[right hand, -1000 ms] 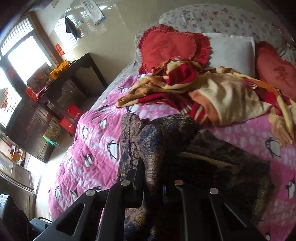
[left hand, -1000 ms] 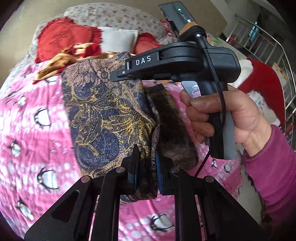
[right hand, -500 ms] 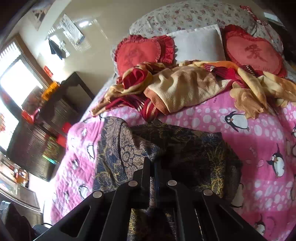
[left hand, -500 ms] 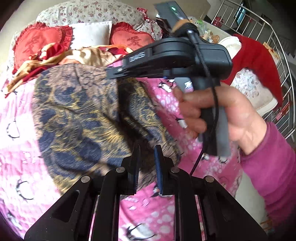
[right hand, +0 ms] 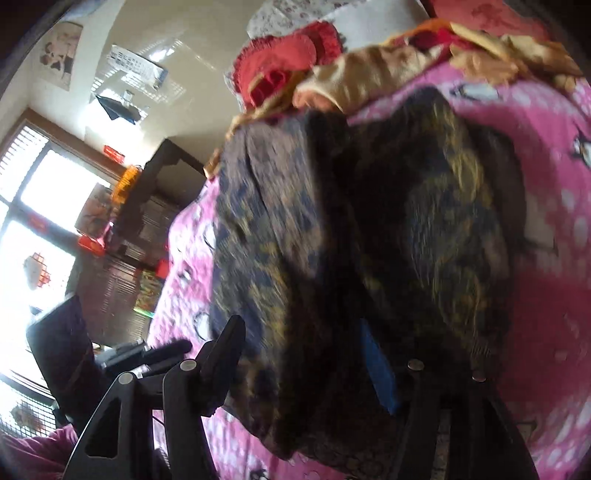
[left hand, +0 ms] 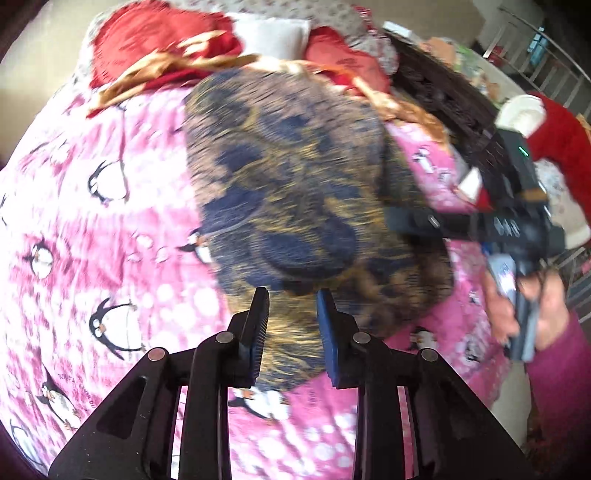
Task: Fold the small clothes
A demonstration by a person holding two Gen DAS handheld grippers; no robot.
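Observation:
A blue-and-gold patterned garment (left hand: 288, 177) lies folded on the pink penguin bedspread (left hand: 92, 240). My left gripper (left hand: 291, 325) is at its near edge, jaws opening. The cloth lies loose between the pads, which do not press on it. In the left wrist view my right gripper (left hand: 406, 221) reaches in from the right over the garment's right edge, held by a hand (left hand: 517, 314) in a magenta sleeve. In the right wrist view the right gripper (right hand: 301, 332) has its jaws opening wide, with the garment (right hand: 424, 221) draped slack between them.
Red heart cushions (left hand: 147, 40), a white pillow (left hand: 273, 33) and a crumpled yellow-and-red blanket (right hand: 388, 66) fill the head of the bed. A metal railing (left hand: 546, 62) stands at the right. A dark wooden desk (right hand: 162, 177) and a bright window (right hand: 48, 192) lie beyond the bed's left side.
Both grippers have sunk toward the bed with the garment, and both sets of jaws have parted from the cloth. The right gripper has swung out to the garment's right edge.

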